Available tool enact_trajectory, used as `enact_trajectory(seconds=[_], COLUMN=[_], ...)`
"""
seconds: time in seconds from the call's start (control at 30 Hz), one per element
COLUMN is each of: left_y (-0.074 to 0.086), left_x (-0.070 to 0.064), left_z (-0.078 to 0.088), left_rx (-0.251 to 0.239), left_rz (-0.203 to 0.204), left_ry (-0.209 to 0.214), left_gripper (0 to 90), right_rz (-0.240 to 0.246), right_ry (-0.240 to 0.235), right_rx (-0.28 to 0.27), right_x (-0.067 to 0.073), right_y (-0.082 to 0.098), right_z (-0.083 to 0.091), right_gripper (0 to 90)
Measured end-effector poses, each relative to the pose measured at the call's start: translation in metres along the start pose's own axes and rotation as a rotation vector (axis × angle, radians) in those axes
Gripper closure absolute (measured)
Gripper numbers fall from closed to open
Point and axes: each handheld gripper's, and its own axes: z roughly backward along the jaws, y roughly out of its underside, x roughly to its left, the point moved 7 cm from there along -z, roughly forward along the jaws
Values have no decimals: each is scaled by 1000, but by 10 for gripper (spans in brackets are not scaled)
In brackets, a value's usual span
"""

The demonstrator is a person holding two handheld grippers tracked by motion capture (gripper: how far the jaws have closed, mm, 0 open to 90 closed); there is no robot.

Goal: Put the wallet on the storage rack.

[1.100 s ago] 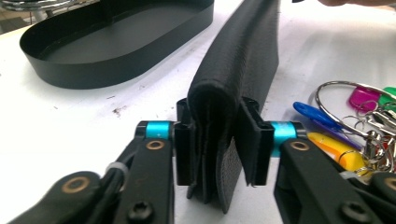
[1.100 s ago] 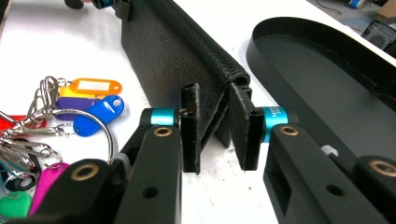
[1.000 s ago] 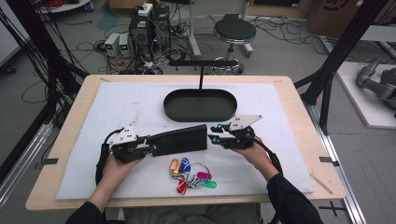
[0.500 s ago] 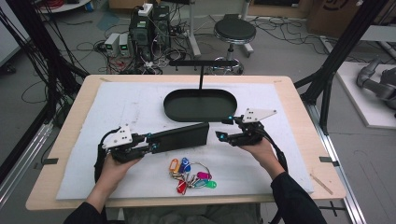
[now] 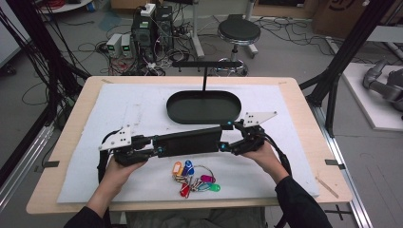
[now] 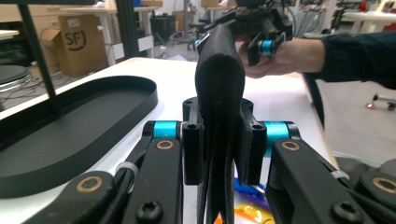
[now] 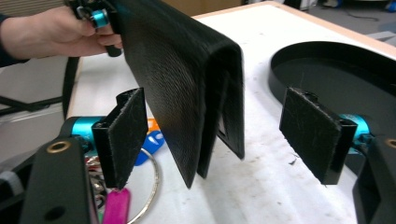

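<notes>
Left tongs [image 6: 218,158] clamp the wallet [image 6: 219,79]; right tongs [image 7: 224,140] gape around it.

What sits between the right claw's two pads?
The free end of the black wallet hangs between the right claw pads, touching neither, in the right gripper view.

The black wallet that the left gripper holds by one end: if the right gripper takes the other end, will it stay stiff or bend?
The black wallet probably stays fairly stiff: clamped only by the left gripper, it juts out level without sagging. Its open edges gape slightly, so it may splay. The textured cover likely resists slipping.
</notes>
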Motion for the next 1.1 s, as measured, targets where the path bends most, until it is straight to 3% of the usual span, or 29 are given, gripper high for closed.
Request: enact_trajectory(seconds=[0.27,0.3,0.4,0.43,0.53,0.57,0.73,0.87,0.97,1.1], left_y=[-4,-4,-5,-5,-6,-6,-6,-3,-1,1], left_x=[-3,-3,-4,-4,-4,-3,-2,2,7,11], left_z=[-1,-1,-1,-1,0,1,1,1,1,1], left_rx=[-49,-59,-66,-72,-76,-80,-79,-58,-28,-6], left_rz=[21,28,30,29,28,30,25,39,64,83], left_ry=[18,22,26,26,20,16,8,-18,-69,-111], left_gripper=[754,754,754,754,753,753,745,711,670,550], right_rz=[-3,-3,-1,16,25,30,45,58,69,81], right_ry=[-30,-40,-56,-54,-60,-73,-91,-102,-104,-84], right_rx=[27,25,18,14,13,9,4,-1,-8,-13], right_x=[7,9,11,12,12,12,13,15,18,19], right_y=[2,2,1,0,-1,-1,-3,-4,-6,-8], right_z=[-11,-14,-14,-14,-13,-11,-9,-6,-5,-6], right_gripper=[296,364,432,505,569,627,692,743,765,774])
